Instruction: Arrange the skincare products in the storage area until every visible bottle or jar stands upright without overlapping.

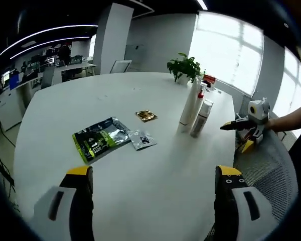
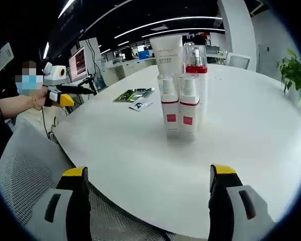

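Left claw (image 1: 153, 183): you held it spread, gripping nothing, above the worktop (image 1: 155, 186).
Right claw (image 2: 148, 183): spread too, empty, off the worktop edge.
Bottles (image 2: 183, 98): upright, clustered close together, tube (image 2: 167, 52) behind.
Packets (image 1: 100, 138): flat, well apart from the bottles.
Plant (image 1: 184, 67): far edge.

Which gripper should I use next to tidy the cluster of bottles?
Probably the right gripper: open, it faces the upright bottles head-on. The left gripper, also open, sits farther back, nearer the foil sachets.
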The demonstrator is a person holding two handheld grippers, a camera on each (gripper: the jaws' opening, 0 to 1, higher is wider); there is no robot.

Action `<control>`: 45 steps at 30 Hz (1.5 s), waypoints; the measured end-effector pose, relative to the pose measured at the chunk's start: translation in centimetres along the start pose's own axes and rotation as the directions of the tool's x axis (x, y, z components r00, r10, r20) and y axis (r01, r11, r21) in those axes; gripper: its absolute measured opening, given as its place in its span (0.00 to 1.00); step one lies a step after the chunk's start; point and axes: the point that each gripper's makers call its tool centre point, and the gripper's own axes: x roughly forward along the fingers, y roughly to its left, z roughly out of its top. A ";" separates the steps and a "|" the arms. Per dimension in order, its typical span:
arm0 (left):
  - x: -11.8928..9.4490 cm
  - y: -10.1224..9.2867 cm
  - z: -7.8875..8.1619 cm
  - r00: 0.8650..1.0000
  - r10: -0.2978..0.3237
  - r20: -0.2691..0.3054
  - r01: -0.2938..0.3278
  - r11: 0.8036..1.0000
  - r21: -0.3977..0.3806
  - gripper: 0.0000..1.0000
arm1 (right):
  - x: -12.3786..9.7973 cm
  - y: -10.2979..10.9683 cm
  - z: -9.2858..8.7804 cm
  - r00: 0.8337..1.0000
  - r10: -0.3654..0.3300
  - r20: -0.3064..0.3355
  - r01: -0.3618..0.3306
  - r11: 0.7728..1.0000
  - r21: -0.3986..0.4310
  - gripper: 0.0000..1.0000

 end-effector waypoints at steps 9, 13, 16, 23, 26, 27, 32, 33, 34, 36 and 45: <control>2.3 3.8 1.2 0.999 0.013 -0.032 -0.011 0.998 0.062 0.95 | -0.2 -0.3 -0.2 1.000 -0.022 -0.015 0.022 1.000 0.012 0.99; 3.4 5.0 2.0 0.999 0.022 -0.040 -0.018 0.996 0.091 0.94 | -0.2 -0.5 -0.3 0.999 -0.028 -0.021 0.029 0.999 0.017 0.99; 4.5 6.8 2.1 0.998 0.033 -0.050 -0.028 0.994 0.107 0.93 | -0.2 -0.5 -0.4 0.999 -0.033 -0.022 0.034 0.999 0.022 0.99; 6.6 9.2 2.2 0.994 0.056 -0.089 -0.043 0.988 0.146 0.91 | -0.1 -0.6 -0.6 0.999 -0.035 -0.034 0.036 0.999 0.026 0.99; 7.6 10.4 2.3 0.993 0.061 -0.099 -0.047 0.988 0.145 0.90 | -0.1 -0.6 -0.7 0.999 -0.035 -0.042 0.036 0.999 0.025 0.99; 8.0 10.7 2.3 0.993 0.061 -0.103 -0.045 0.988 0.146 0.90 | -0.1 -0.6 -0.7 0.998 -0.035 -0.043 0.036 0.999 0.025 0.99; 9.3 11.3 2.8 0.992 0.048 -0.118 -0.027 0.985 0.171 0.91 | -0.1 -0.6 -0.8 0.998 -0.036 -0.048 0.038 0.999 0.030 0.99; 9.7 11.5 3.0 0.992 0.041 -0.119 -0.019 0.984 0.180 0.91 | -0.1 -0.7 -0.9 0.998 -0.037 -0.050 0.039 0.999 0.032 0.99; 9.8 11.5 3.0 0.992 0.038 -0.118 -0.016 0.983 0.182 0.91 | -0.1 -0.7 -0.9 0.998 -0.037 -0.051 0.039 0.999 0.032 0.99; 10.8 12.2 3.3 0.992 0.032 -0.126 -0.006 0.979 0.201 0.91 | -0.1 -0.8 -1.0 0.998 -0.040 -0.051 0.042 0.999 0.034 0.99; 12.5 12.4 2.6 0.983 0.009 -0.182 0.037 0.967 0.251 0.91 | -0.1 -1.0 -1.1 0.997 -0.047 -0.056 0.050 0.998 0.043 0.99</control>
